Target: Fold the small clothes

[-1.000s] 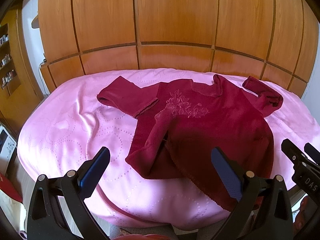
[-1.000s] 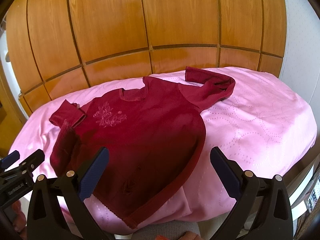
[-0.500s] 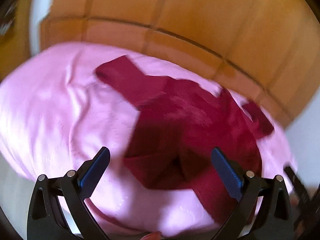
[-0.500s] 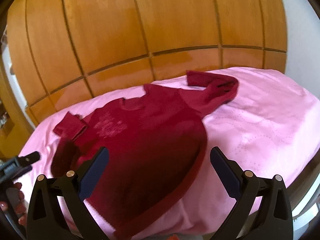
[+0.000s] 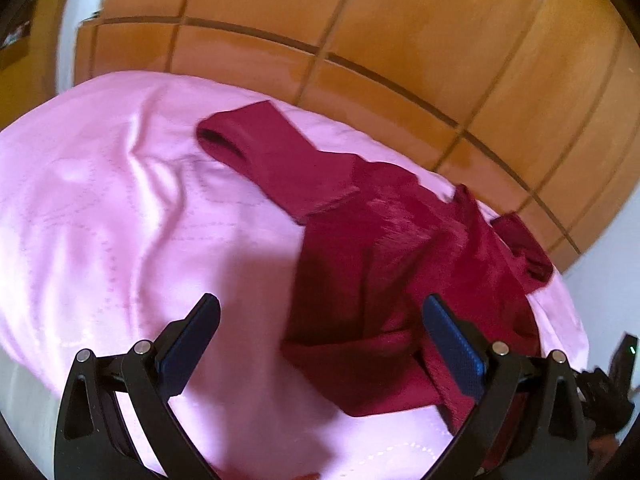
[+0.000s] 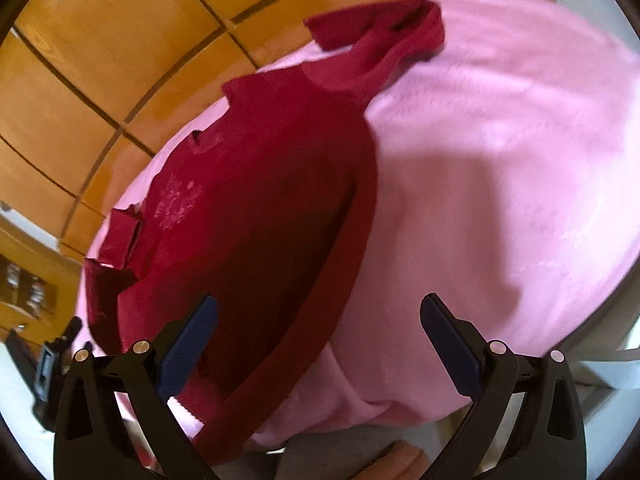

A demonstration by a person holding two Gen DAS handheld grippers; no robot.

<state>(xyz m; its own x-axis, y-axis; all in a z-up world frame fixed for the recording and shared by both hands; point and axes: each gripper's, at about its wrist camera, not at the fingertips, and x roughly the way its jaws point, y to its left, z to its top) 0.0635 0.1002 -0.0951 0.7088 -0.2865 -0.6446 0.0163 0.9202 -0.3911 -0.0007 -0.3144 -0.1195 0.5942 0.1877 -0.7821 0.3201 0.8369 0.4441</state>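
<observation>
Both grippers' fingers spread, empty: dark red long-sleeved knit top [image 5: 400, 264] toward left gripper's [image 5: 320, 344] 1 o'clock, right gripper's [image 6: 318, 340] 11 o'clock.

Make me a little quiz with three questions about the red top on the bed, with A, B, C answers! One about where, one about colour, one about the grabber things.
1. Where does the red top lie?
A. on the pink bedcover
B. on the floor
C. hung on the wooden wall

2. What colour are the pads on the grabber fingers?
A. yellow
B. blue
C. white

3. How do the two grabbers stand?
A. both open, holding nothing
B. both shut on the top
C. one shut on a sleeve

Answers:
1. A, the top is spread over the pink bedcover, in front of the wooden wall.
2. B, the pads are dark blue.
3. A, the left gripper and right gripper each show a wide gap with no cloth pinched.
</observation>
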